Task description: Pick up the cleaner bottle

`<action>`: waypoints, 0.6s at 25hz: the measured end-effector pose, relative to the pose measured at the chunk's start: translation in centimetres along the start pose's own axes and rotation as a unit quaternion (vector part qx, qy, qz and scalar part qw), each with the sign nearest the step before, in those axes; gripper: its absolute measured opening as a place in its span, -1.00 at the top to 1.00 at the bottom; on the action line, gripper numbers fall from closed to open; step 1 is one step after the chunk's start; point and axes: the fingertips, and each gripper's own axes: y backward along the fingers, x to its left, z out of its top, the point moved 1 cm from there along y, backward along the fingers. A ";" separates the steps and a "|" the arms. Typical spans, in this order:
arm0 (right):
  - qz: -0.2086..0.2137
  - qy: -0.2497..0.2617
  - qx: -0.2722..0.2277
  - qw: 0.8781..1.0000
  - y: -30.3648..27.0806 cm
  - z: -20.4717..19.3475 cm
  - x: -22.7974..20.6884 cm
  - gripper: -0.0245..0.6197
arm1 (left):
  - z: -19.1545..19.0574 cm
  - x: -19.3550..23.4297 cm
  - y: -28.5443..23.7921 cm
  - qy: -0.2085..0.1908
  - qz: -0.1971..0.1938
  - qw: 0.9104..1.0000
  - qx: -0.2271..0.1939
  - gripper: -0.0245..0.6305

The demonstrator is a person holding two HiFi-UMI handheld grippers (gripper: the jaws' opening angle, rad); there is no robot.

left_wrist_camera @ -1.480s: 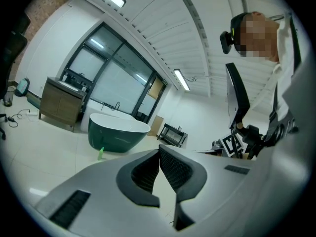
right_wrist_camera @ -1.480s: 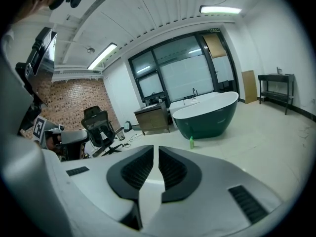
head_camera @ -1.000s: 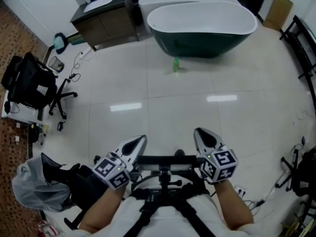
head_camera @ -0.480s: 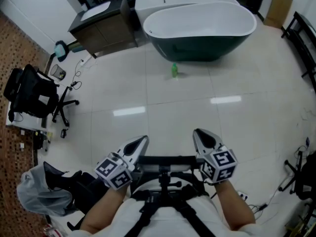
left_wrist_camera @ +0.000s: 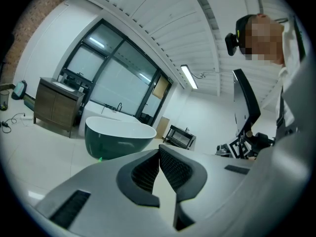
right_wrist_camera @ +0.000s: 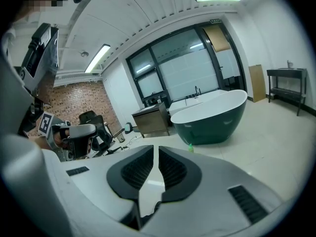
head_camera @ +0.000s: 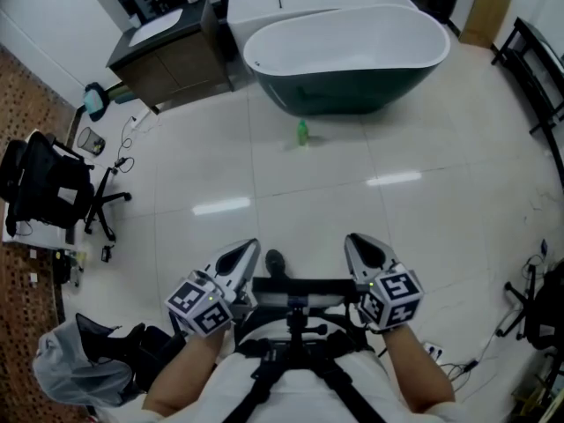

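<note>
The cleaner bottle (head_camera: 302, 132) is a small green bottle standing upright on the pale tiled floor, just in front of the dark green bathtub (head_camera: 352, 100). It shows as a tiny green spot in the left gripper view (left_wrist_camera: 100, 158) and in the right gripper view (right_wrist_camera: 190, 146). Both grippers are held close to the person's body, far short of the bottle. My left gripper (head_camera: 251, 246) is shut with nothing between its pads. My right gripper (head_camera: 352, 239) is also shut and empty, with only a thin slit between its pads.
A wooden vanity cabinet (head_camera: 167, 55) stands left of the tub. An office chair (head_camera: 48, 188) and a grey bag (head_camera: 66, 368) are at the left, a black rack (head_camera: 538, 69) and floor cables (head_camera: 520, 298) at the right. A shoe (head_camera: 275, 261) shows between the grippers.
The person has stepped forward with both grippers, so the bottle and tub sit a little nearer. A shoe has come into view between the grippers. Both jaws stay as they were.
</note>
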 end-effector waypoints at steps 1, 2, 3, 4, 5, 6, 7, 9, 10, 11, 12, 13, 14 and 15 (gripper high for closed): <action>-0.004 -0.002 0.001 1.000 -0.6 0.2 0.0 0.83 | 0.2 0.8 -0.3 0.001 -0.002 1.000 0.002 0.93; -0.008 -0.003 0.003 1.000 -1.2 0.4 0.0 0.83 | 0.5 1.5 -0.7 0.002 -0.005 1.000 0.004 0.93; -0.011 -0.005 0.004 1.000 -1.8 0.7 0.0 0.83 | 0.9 2.4 -1.0 0.003 -0.008 1.000 0.005 0.93; -0.015 -0.006 0.005 1.000 -2.6 1.0 0.0 0.83 | 1.4 3.2 -1.4 0.003 -0.012 1.000 0.007 0.93; -0.020 -0.008 0.006 1.000 -3.4 1.5 0.1 0.83 | 1.9 4.1 -1.7 0.002 -0.016 1.000 0.010 0.93; -0.025 -0.009 0.006 1.000 -4.2 2.0 0.1 0.83 | 2.4 5.0 -2.0 0.002 -0.020 1.000 0.012 0.93; -0.030 -0.011 0.006 0.999 -5.0 2.4 0.3 0.83 | 2.9 6.0 -2.3 0.001 -0.023 1.000 0.014 0.93; -0.038 -0.013 0.006 0.999 -6.7 3.3 0.8 0.83 | 3.9 8.0 -2.6 0.001 -0.029 0.999 0.018 0.93; -0.042 -0.014 0.006 0.999 -7.5 3.7 1.1 0.83 | 4.4 9.0 -2.7 0.001 -0.032 0.999 0.020 0.93; -0.044 -0.015 0.006 0.999 -8.2 4.1 1.4 0.83 | 4.8 9.8 -2.8 0.001 -0.034 0.999 0.021 0.93; -0.047 -0.016 0.006 0.999 -8.8 4.5 1.6 0.83 | 5.3 10.6 -3.0 0.001 -0.036 0.999 0.022 0.93; -0.049 -0.017 0.006 0.999 -9.5 4.9 1.8 0.83 | 5.8 11.4 -3.2 0.000 -0.038 0.999 0.022 0.93; -0.052 -0.018 0.005 0.998 -10.2 5.3 2.0 0.83 | 6.4 12.1 -3.3 -0.001 -0.041 0.999 0.022 0.93; -0.054 -0.018 0.005 0.998 -10.8 5.7 2.3 0.83 | 6.9 12.8 -3.4 -0.002 -0.043 0.999 0.021 0.93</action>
